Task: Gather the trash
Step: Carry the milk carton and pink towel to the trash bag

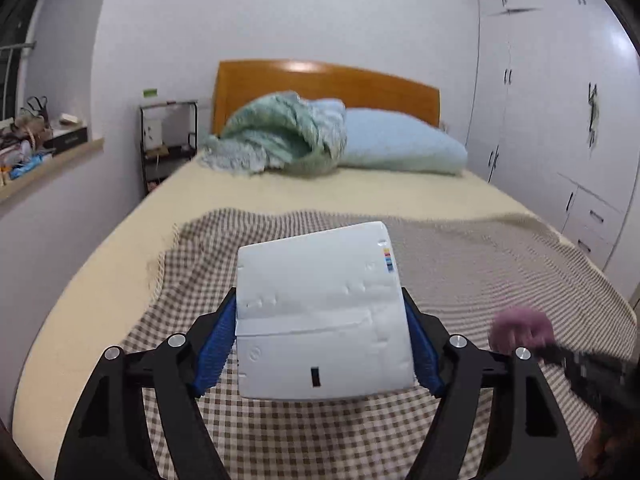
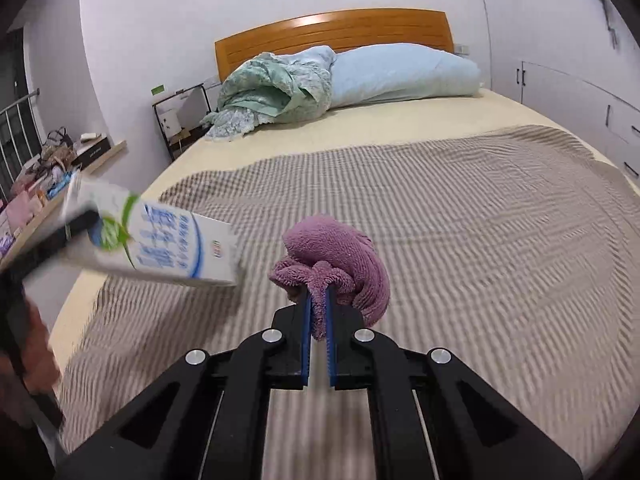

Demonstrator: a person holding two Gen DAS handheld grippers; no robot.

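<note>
Left hand-held gripper [image 1: 322, 344]: jaws spread wide around a white carton [image 1: 320, 312], blue pads pressed to its two side faces. Carton's blank white underside faces the left wrist camera; small colour-registration marks at its far right corner. It is held above the checked blanket [image 1: 460, 264], not resting on it. In the right wrist view the same carton [image 2: 160, 240] appears at left, tilted, with blue and green print on its side, motion-blurred.

Right hand-held gripper [image 2: 319, 300]: jaws nearly together, pinching a fold of a purple cloth [image 2: 336, 256] between the blue pads. Bulk of the cloth bunches beyond the fingertips, a flap hanging to the right. Whether its far end touches the blanket: cannot tell. In the left wrist view the cloth [image 1: 520, 328] shows as a blurred purple lump at near right.

Carton and cloth lie side by side over the near half of the bed [image 2: 400, 128], carton to the left, apart from each other.

Surroundings: checked blanket covers the near part of the cream sheet. Far end: crumpled green quilt [image 2: 276, 88] at left touching a pale blue pillow [image 2: 404, 72] at right, both against the wooden headboard [image 2: 332, 28]. White wardrobe [image 1: 560, 100] along the right wall. Black wire shelf [image 1: 168, 136] at far left beside the bed; cluttered ledge [image 1: 52, 160] along the left wall
</note>
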